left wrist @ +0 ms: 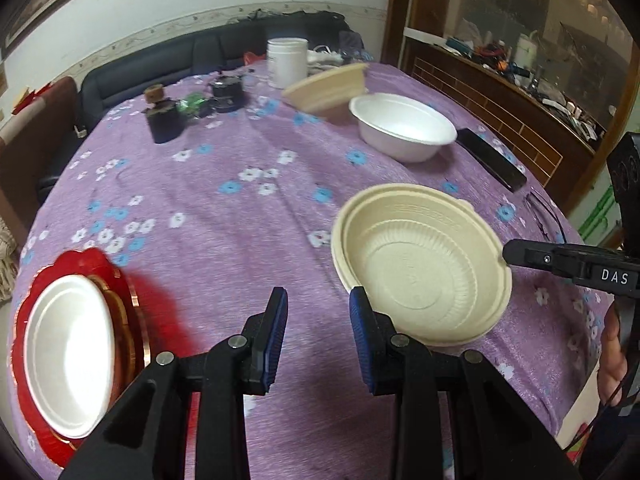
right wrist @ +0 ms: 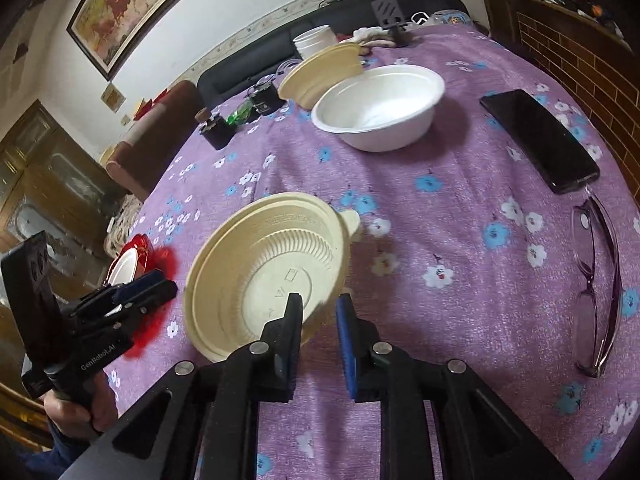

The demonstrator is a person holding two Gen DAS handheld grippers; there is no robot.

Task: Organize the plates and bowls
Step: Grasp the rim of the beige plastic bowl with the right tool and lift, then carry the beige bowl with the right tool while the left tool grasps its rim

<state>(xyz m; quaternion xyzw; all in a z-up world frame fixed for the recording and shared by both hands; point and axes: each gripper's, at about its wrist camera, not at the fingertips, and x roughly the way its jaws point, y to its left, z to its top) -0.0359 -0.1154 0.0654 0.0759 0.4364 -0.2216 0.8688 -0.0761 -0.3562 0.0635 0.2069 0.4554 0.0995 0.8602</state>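
at the far left of the purple cloth, a white plate (left wrist: 68,356) is stacked on a red plate (left wrist: 24,320). the left gripper (left wrist: 319,312) is held open and empty. a tilted cream bowl (right wrist: 264,272) is straddled at its rim by the right gripper (right wrist: 319,312), jaws parted. further right, a white bowl (right wrist: 378,106) and phone (right wrist: 538,140) are seen.

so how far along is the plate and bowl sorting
Done: a white plate sits stacked on the red plate at the table's left edge. In hand: the right gripper straddles the near rim of the beige bowl, one finger inside, not visibly clamped; the left gripper is open and empty. Left: the white bowl and the tilted beige bowl behind it.
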